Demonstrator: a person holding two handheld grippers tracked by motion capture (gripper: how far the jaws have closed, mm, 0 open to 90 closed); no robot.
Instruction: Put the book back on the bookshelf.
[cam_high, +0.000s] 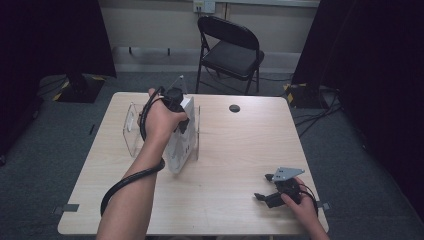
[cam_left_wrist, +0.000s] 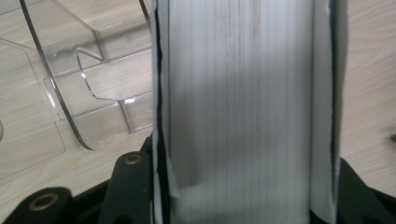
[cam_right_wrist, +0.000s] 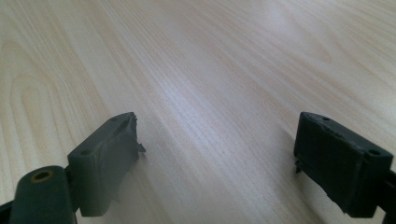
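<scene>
A thick white book stands upright on the wooden table, next to a clear acrylic stand. My left gripper comes down on the book from above and is shut on it. In the left gripper view the book's page edge sits between the two black jaws, and the clear stand lies to its left. My right gripper rests near the table's front right corner. Its jaws stand wide open over bare wood with nothing between them.
A small black round disc lies on the table toward the back. A black folding chair stands behind the table. Dark curtains hang at both sides, and cables run over the floor at the right.
</scene>
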